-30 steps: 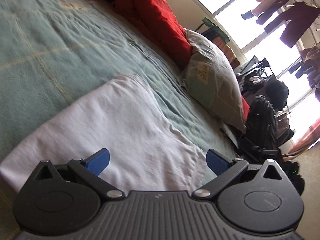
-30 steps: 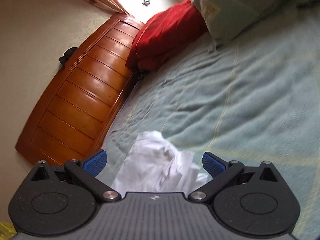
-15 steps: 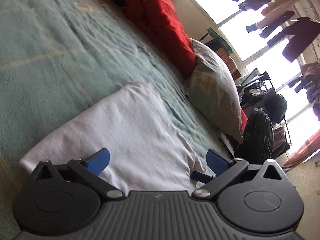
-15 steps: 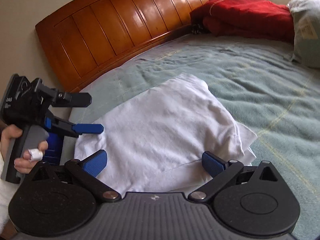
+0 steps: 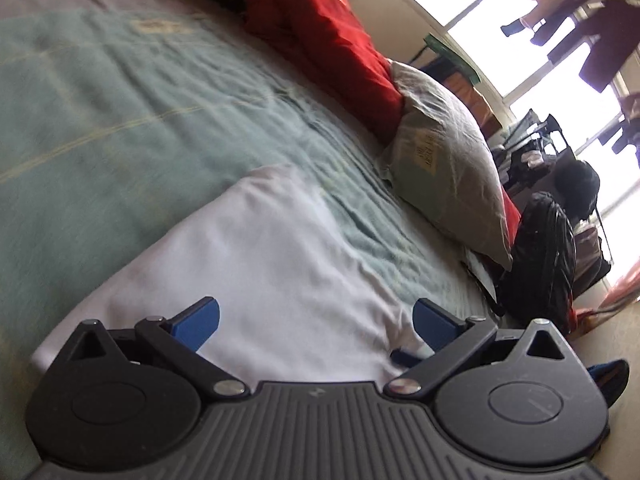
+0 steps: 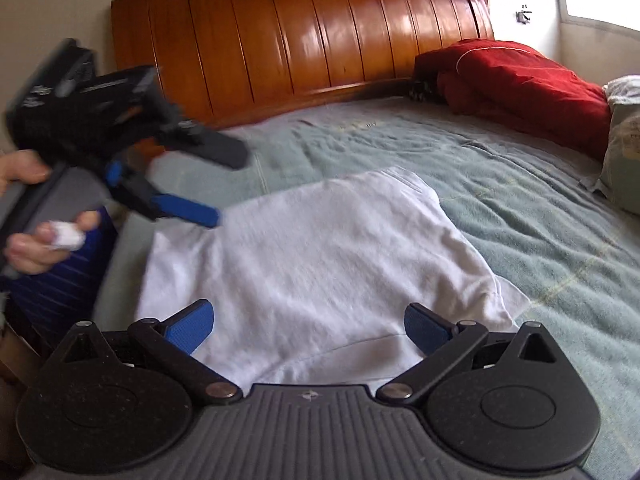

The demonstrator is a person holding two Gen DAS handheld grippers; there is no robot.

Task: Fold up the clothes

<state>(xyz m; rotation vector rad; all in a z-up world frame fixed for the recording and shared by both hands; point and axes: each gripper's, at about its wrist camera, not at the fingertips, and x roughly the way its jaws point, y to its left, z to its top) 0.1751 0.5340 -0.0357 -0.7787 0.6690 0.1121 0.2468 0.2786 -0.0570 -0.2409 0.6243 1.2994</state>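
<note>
A white garment (image 6: 320, 256) lies folded flat on the teal bedspread (image 6: 520, 200), with a second layer sticking out at its right edge. My right gripper (image 6: 310, 328) hovers open over the garment's near edge, nothing between its blue pads. A hand holds my left gripper (image 6: 224, 182) at the garment's left corner, open and blurred. In the left wrist view the same garment (image 5: 272, 280) stretches away ahead, and my left gripper (image 5: 318, 320) stands open just above it. A blue fingertip (image 5: 404, 356) pokes in low beside the cloth.
A wooden headboard (image 6: 320, 32) runs along the back of the bed. A red quilt (image 6: 520, 84) and a grey-green pillow (image 5: 444, 168) lie at the bed's far side. Black bags (image 5: 540, 264) stand on the floor beside the bed, under clothes hanging at the window (image 5: 580, 32).
The right view swung from the headboard side to face the garment, which now lies spread flat. My left gripper has moved up and right towards the garment's left corner.
</note>
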